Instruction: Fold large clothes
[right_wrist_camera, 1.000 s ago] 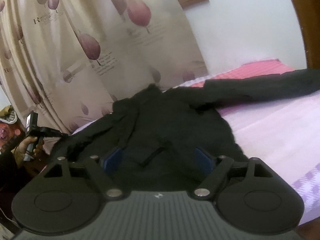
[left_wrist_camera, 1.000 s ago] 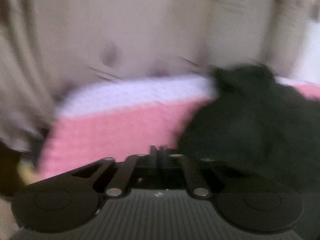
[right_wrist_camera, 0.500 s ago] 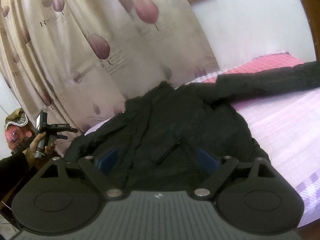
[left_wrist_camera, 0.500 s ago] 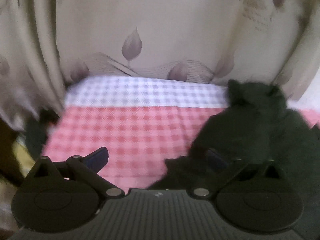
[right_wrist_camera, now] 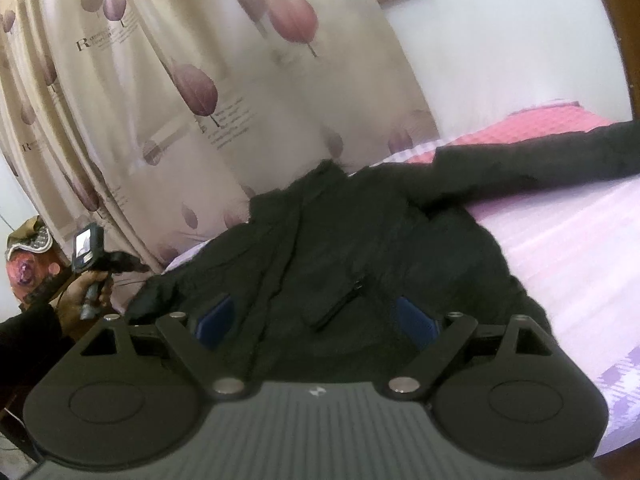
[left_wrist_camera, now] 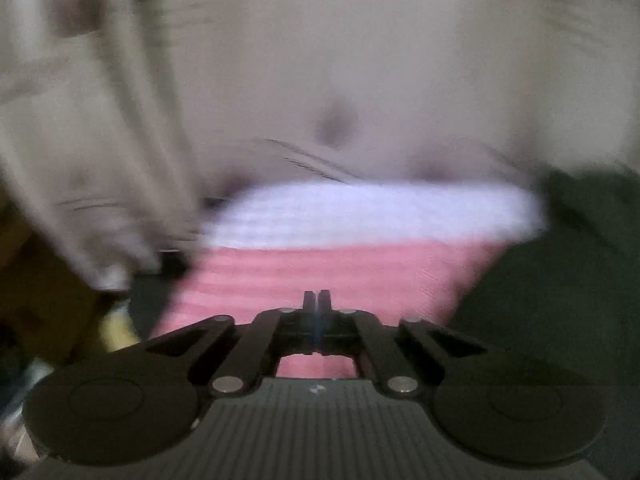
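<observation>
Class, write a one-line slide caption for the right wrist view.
Open right gripper hovers over a black jacket spread on the bed.

- curtain [right_wrist_camera: 224, 92]: big "R" starts a print caption, far left, by purple leaf; rest too small to read
- 2nd "R" caption lower left, same curtain
- left wrist view: blurred, no legible txt

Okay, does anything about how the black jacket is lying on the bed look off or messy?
Yes. The black jacket is rumpled rather than flat: its body is bunched at the bed corner beside the curtain, while one sleeve stretches straight out across the bedding. The left-wrist view is too blurred to add detail.
</observation>
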`<state>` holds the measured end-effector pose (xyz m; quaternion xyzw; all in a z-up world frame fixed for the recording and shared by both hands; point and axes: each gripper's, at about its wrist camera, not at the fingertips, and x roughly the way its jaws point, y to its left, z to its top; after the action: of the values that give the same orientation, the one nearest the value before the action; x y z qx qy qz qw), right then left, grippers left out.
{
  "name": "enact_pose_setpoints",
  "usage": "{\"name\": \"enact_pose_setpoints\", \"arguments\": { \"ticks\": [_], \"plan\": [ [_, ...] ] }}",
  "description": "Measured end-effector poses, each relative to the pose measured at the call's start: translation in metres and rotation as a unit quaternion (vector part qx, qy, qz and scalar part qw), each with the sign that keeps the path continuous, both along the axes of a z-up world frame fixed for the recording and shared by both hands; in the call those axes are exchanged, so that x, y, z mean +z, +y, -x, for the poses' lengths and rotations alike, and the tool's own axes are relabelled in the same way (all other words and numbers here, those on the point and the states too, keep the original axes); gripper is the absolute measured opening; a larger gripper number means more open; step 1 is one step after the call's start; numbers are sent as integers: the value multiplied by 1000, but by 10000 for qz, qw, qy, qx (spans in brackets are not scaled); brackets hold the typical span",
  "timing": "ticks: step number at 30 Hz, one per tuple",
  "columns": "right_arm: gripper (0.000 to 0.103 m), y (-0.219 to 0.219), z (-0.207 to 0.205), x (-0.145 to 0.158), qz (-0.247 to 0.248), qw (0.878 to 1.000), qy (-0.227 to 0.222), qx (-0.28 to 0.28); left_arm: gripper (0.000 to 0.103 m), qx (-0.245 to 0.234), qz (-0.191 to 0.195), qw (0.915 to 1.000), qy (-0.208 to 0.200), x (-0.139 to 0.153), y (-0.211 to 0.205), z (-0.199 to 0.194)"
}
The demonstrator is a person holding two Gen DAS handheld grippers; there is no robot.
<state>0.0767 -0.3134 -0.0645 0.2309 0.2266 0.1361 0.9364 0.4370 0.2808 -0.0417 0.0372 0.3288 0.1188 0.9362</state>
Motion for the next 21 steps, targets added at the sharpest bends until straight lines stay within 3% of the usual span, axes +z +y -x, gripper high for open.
{"name": "enact_pose_setpoints", "arguments": {
  "ticks": [3,5,6,8,9,10,12,15,17,18,19,21],
  "plan": [
    [89,3,-2,-3,-29,10000,27,64,2,285,67,9996,54,1,6,-8],
    [89,3,-2,-5,-61,9999,73,85,7,-175,496,9983,265,-1,6,-7],
    [89,3,-2,-5,-65,9999,82,95,15,-261,480,9980,332,-2,5,-4],
    [90,2,-3,-4,-61,9999,96,108,56,-535,454,9961,539,-4,6,0],
    [91,2,-3,-4,-70,9998,120,104,90,-697,541,9943,598,-7,9,1],
    [92,1,-3,-4,-94,9998,137,101,101,-803,638,9930,593,-8,11,5],
    [93,1,-3,-6,-156,9997,139,95,103,-976,883,9893,631,-12,15,10],
    [93,5,-4,-8,-172,9996,210,121,101,-1163,1150,9811,1032,-23,13,5],
    [93,9,-4,-8,-131,9996,211,153,59,-1189,774,9833,1143,-34,3,4],
    [93,11,-4,-8,-92,9996,205,170,9,-1206,586,9827,1278,-41,-3,2],
    [93,12,-4,-8,-56,9996,200,186,8,-1240,429,9821,1350,-45,-8,0],
    [93,13,-4,-7,11,9997,182,181,8,-1225,-249,9855,1149,-50,-23,4]
  ]
}}
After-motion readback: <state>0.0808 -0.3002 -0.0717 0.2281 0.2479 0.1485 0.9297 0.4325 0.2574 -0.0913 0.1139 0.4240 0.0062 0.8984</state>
